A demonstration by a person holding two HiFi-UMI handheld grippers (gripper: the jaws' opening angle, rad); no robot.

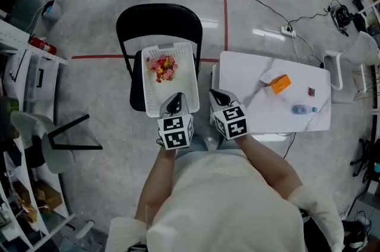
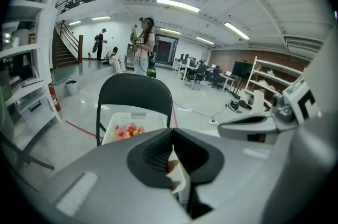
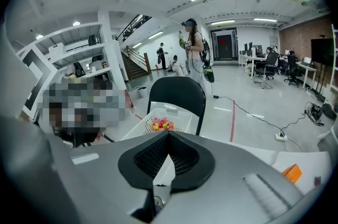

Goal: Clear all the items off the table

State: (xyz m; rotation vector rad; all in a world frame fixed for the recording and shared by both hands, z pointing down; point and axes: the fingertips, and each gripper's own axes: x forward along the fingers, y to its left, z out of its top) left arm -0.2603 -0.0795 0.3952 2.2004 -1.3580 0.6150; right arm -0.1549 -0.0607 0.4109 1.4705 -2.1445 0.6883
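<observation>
A white basket [image 1: 184,54] with a heap of small red and yellow items [image 1: 163,68] rests on a black chair [image 1: 127,22]. My left gripper [image 1: 174,103] hovers over the basket's near end, shut on a thin white piece with reddish marks [image 2: 179,175]. My right gripper [image 1: 218,96] is shut and holds nothing, between the basket and the left edge of the white table [image 1: 237,78]. On the table lie an orange packet [image 1: 279,83], a small red thing [image 1: 311,91] and a bottle on its side [image 1: 304,109]. The right gripper view shows the basket [image 3: 179,114] ahead.
A red tape line [image 1: 225,7] and a cable with a power strip [image 1: 288,31] lie on the floor beyond the table. Shelves [image 1: 24,66] stand at the left and a white chair [image 1: 356,60] at the table's right. A person [image 3: 196,51] stands far off.
</observation>
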